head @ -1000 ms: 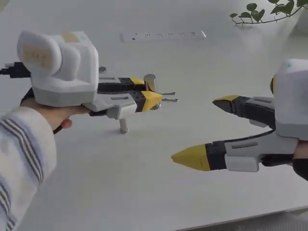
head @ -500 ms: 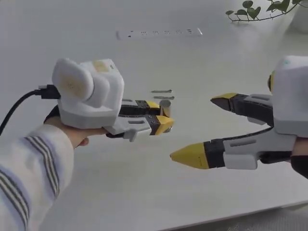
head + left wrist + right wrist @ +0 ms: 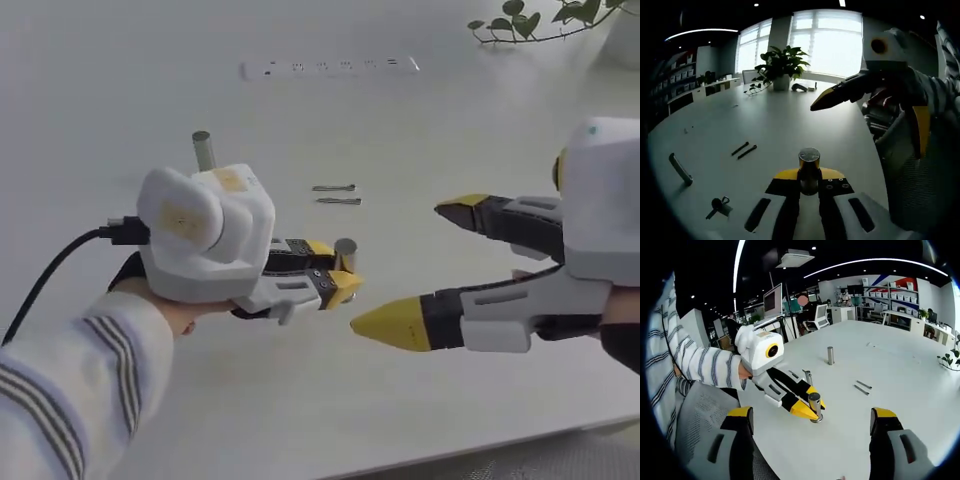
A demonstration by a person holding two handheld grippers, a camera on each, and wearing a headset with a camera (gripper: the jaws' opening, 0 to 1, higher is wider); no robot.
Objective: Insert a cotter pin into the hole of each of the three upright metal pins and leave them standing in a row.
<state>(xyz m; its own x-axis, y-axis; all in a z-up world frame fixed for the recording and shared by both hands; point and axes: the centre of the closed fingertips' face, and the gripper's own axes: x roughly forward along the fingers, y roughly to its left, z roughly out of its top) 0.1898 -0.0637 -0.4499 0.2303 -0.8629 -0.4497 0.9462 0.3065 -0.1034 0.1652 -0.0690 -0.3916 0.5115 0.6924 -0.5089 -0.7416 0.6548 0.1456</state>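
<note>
My left gripper point(image 3: 338, 276) point(image 3: 809, 176) is shut on a short metal pin point(image 3: 346, 250) point(image 3: 809, 159) point(image 3: 815, 404), upright with its foot at the table. A second pin point(image 3: 204, 150) point(image 3: 680, 169) point(image 3: 830, 355) stands farther back on the left. A third pin point(image 3: 808, 376) point(image 3: 717, 205) stands just behind the left gripper point(image 3: 807, 402). Two cotter pins point(image 3: 336, 194) point(image 3: 744, 150) point(image 3: 861, 387) lie flat side by side beyond the held pin. My right gripper point(image 3: 410, 268) point(image 3: 811, 412) point(image 3: 875, 115) is open, nothing between its fingers, to the right of the held pin.
A white power strip point(image 3: 330, 67) lies at the far side of the white table point(image 3: 300, 400). A potted plant point(image 3: 540, 20) point(image 3: 782, 65) trails leaves at the back right corner. The table's near edge runs just below the right gripper.
The left gripper has carried the held pin toward me, away from the two cotter pins, uncovering the far upright pin. The right gripper has stayed open in place. The head camera shifted.
</note>
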